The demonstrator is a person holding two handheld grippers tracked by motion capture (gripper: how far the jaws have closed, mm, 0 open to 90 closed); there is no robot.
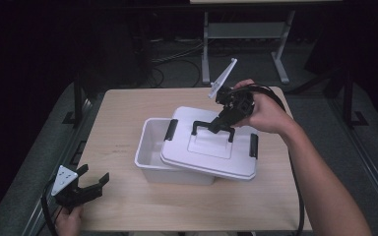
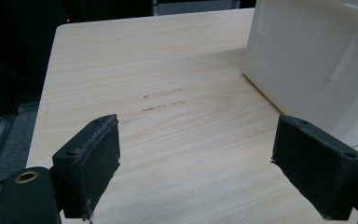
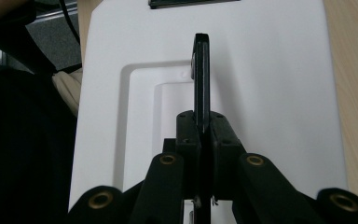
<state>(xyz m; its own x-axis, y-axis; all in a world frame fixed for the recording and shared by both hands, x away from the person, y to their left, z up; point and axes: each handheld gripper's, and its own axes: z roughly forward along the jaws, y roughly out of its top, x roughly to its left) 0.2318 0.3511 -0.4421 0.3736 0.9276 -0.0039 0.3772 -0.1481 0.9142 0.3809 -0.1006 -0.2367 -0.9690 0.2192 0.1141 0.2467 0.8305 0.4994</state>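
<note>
A white plastic box [image 1: 148, 147] stands mid-table. Its white lid [image 1: 211, 156] lies skewed on top, shifted right so that the box's left part is uncovered. The lid carries a black handle [image 1: 200, 125] and black latches at both ends. My right gripper [image 1: 220, 124] is shut on that handle; in the right gripper view the thin black handle [image 3: 201, 70] runs up from between the pressed pads of the right gripper [image 3: 201, 128] over the lid [image 3: 270, 93]. My left gripper [image 1: 94, 174] rests open at the table's near left corner, and between the jaws of the left gripper [image 2: 198, 135] only bare wood shows. The box wall [image 2: 307, 60] rises beyond.
The wooden table [image 1: 123, 113] has free surface left of and in front of the box. A forearm reaches in from the bottom right. A grey metal stand [image 1: 246, 34] and cables lie on the dark floor behind the table.
</note>
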